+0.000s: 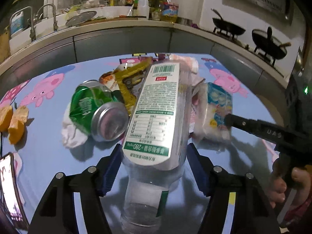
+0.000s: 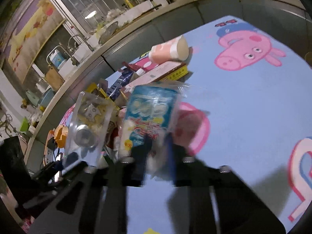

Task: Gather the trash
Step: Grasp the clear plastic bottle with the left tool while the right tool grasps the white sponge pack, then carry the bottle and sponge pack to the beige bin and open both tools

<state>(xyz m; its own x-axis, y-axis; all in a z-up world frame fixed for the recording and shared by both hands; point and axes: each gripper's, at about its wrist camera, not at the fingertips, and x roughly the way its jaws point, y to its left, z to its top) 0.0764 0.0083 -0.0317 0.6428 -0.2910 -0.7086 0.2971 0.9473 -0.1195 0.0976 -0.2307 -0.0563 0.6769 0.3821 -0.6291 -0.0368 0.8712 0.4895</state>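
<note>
Left wrist view: the left claw [image 1: 154, 167] stands spread around the clear plastic bottle [image 1: 156, 113]. Its blue pads flank the bottle's lower body, but I cannot tell whether they touch it. The bottle's long axis runs straight away from the claw, along the pointing line, with the base nearest the camera. The crushed green can [image 1: 97, 109] lies touching the bottle's left side, on a white tissue [image 1: 72, 134]. Right of the bottle sits the blue-and-white packet [image 1: 216, 109], where the right claw [image 1: 227, 120] comes in from the right, tips at the packet. Orange peels [image 1: 13, 120] lie well left of the bottle, with open surface [image 1: 48, 156] between.

Right wrist view: blurred. The right claw [image 2: 156, 152] is clenched on the near end of the blue-and-white packet [image 2: 150, 113], whose long axis runs away from the claw. Right of the packet the surface [image 2: 243, 117] is open; left is clutter, and beyond it lies a tipped paper cup [image 2: 169, 49].
</note>
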